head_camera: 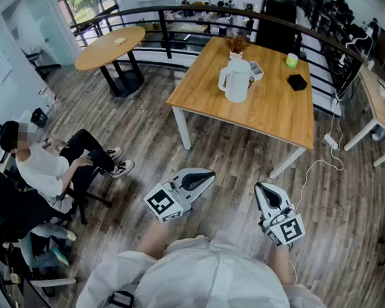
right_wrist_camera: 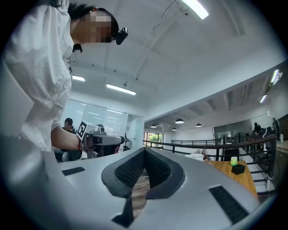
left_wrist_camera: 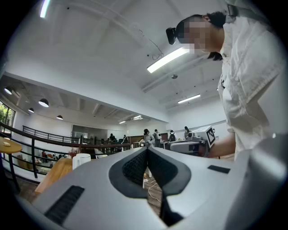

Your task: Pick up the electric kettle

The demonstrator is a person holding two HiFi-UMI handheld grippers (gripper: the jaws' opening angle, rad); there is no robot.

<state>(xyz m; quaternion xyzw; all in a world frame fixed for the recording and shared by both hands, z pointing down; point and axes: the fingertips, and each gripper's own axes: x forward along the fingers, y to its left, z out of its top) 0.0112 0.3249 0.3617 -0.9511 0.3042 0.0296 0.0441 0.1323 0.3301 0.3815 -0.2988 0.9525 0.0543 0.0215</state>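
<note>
The white electric kettle [head_camera: 236,80] stands upright on the square wooden table [head_camera: 273,116], well ahead of both grippers. In the left gripper view the kettle [left_wrist_camera: 81,160] is small and far off at the left; in the right gripper view only its top [right_wrist_camera: 197,157] shows over the jaw. My left gripper [head_camera: 207,177] and right gripper [head_camera: 261,187] are held level over the floor, short of the table. The left gripper's [left_wrist_camera: 147,149] jaws meet with nothing between them, and so do the right gripper's [right_wrist_camera: 145,150].
On the table with the kettle are a small plant [head_camera: 237,45], a green cup [head_camera: 292,60] and a black box [head_camera: 297,82]. A round table [head_camera: 111,46] stands far left, a seated person [head_camera: 45,167] at left, a white cable [head_camera: 322,164] on the floor, a railing [head_camera: 188,13] behind.
</note>
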